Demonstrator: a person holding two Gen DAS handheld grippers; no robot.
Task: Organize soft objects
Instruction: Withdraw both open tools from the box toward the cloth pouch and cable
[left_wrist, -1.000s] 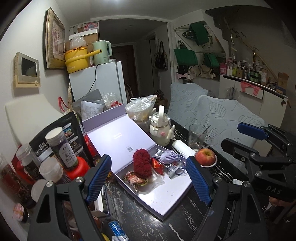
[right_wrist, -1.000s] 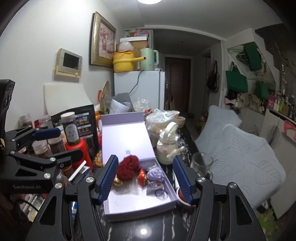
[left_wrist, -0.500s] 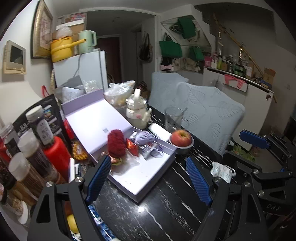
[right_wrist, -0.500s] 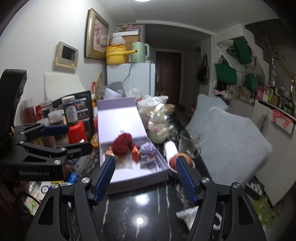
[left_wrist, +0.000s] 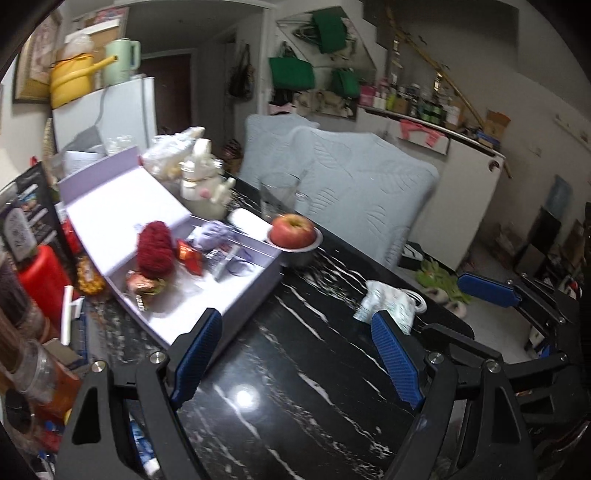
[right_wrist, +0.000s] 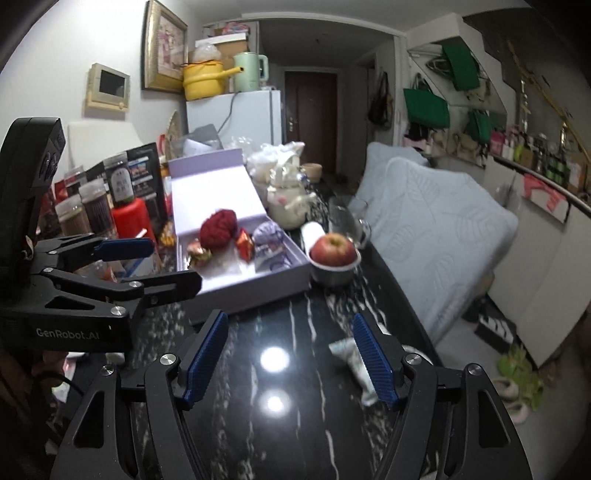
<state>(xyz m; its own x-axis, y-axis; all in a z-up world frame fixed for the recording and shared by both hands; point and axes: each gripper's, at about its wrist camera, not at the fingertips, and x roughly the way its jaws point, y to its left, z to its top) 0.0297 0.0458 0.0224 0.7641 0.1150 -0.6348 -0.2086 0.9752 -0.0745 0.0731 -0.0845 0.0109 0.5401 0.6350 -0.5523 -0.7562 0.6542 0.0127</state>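
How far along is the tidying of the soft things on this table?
Partly done, it seems: a red woolly ball and a purple knitted piece already lie in the open lilac box. Nothing is in hand; the left gripper is open and empty, and the right gripper has just been opening its jaws, also empty. Left: a crumpled pale cloth on the black table.
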